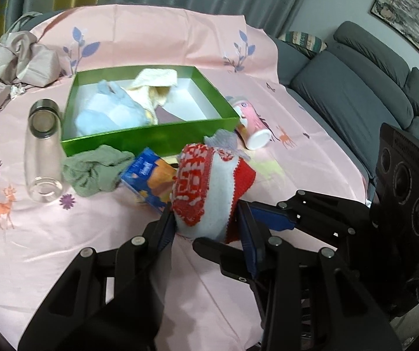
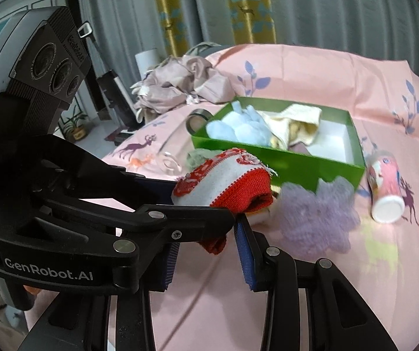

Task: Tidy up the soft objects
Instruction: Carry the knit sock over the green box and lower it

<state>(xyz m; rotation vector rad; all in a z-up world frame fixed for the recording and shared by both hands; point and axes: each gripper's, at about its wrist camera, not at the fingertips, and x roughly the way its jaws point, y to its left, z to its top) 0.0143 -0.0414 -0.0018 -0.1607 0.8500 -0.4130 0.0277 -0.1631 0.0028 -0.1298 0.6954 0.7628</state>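
**A:** What do the left gripper (image 1: 206,219) jaws have between them?

**B:** A red-and-white knitted sock (image 1: 209,187), bunched up. The jaws stand fairly narrow and press its lower end from both sides. The right gripper (image 2: 206,234) comes in from the side and its jaws close on the sock's red cuff; in the right wrist view only a red scrap shows between its blue pads (image 2: 246,259), the rest being hidden behind the left gripper's black arm.

**A:** Is the sock on the desk?

**B:** It looks lifted off the pink deer-print cloth (image 1: 63,248), though the jaws hide its underside, so I cannot be sure.

**A:** What lies beyond the jaws?

**B:** Straight ahead, an open green cardboard box (image 1: 151,139) holding a pale blue fluffy item (image 1: 113,114) and a cream fabric piece (image 1: 156,87); something dark at the box floor is too hidden to name. Just behind the sock is a fuzzy lilac piece (image 2: 317,219), blurred in both views. A blue and orange carton (image 1: 148,178) sits partly hidden behind the sock.

**A:** And to the sides?

**B:** Left of the jaws, a crumpled grey-green cloth (image 1: 95,172) and a clear glass bottle (image 1: 42,152) lying down. Right of the box, a pink printed cup (image 1: 253,125) on its side. A heap of beige fabric (image 1: 10,67) at the far left is cut off by the frame edge.
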